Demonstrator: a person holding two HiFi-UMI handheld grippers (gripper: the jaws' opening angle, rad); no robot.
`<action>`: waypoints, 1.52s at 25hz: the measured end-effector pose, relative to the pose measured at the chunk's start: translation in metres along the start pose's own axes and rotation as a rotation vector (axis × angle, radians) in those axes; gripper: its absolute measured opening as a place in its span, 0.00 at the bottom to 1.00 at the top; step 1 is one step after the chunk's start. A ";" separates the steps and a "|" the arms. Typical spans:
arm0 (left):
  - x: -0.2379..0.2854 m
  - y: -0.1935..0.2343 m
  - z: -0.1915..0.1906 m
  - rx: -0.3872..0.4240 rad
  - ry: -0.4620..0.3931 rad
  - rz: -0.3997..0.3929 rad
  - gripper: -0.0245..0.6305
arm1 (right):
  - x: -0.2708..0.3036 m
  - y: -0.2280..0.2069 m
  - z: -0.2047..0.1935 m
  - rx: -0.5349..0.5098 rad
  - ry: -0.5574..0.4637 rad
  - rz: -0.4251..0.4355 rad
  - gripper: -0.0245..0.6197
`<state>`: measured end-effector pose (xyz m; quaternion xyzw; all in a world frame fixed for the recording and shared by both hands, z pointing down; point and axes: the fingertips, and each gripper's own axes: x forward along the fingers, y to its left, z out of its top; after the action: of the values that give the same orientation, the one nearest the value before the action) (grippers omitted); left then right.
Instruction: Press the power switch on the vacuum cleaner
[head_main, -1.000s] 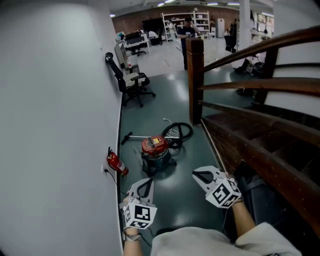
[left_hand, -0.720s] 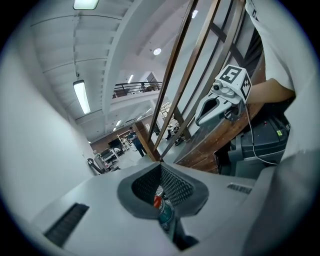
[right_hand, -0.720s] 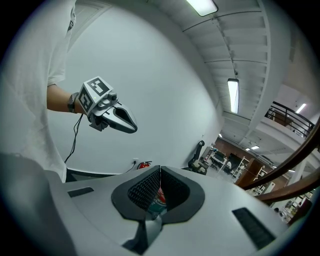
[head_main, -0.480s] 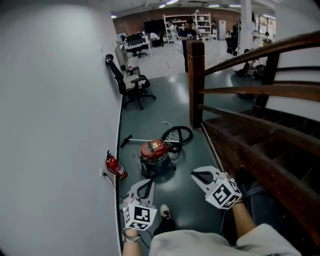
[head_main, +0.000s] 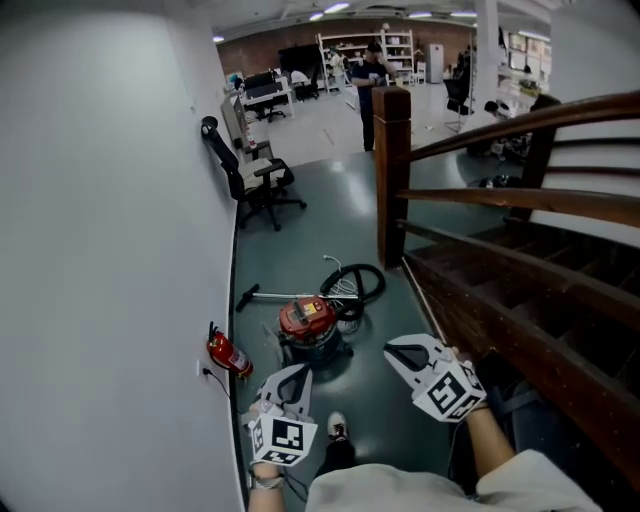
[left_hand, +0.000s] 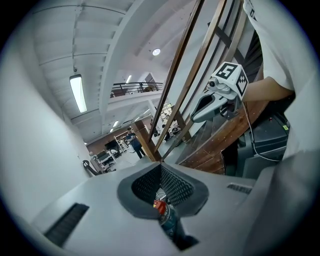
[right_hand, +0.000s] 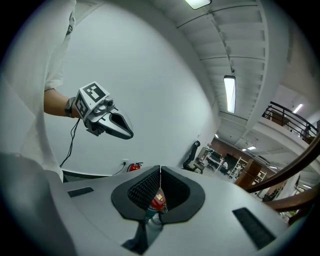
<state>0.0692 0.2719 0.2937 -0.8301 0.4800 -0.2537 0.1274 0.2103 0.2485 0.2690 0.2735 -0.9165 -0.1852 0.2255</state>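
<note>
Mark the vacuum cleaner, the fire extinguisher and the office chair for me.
vacuum cleaner (head_main: 307, 318), head view, on its red lid.
fire extinguisher (head_main: 226, 354), head view, on its red body.
office chair (head_main: 261, 175), head view, on its seat.

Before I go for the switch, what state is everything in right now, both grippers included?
left gripper: shut, empty.
right gripper: shut, empty.
vacuum cleaner: upright on the floor, untouched; can't tell if it is running.
hose: coiled behind the vacuum cleaner.
wand: lying flat.
fire extinguisher: tilted, by the wall.
office chair: unoccupied.
</note>
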 end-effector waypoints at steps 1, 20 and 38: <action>0.008 0.008 -0.002 0.000 0.003 -0.005 0.04 | 0.009 -0.008 0.001 -0.001 -0.002 -0.008 0.08; 0.090 0.114 -0.024 0.005 0.000 -0.036 0.04 | 0.119 -0.078 0.013 0.045 0.006 -0.026 0.08; 0.158 0.186 -0.053 0.042 0.021 -0.079 0.04 | 0.214 -0.123 0.007 0.035 0.063 -0.016 0.09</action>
<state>-0.0309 0.0437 0.3011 -0.8426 0.4429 -0.2774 0.1298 0.0976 0.0288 0.2727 0.2905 -0.9099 -0.1620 0.2479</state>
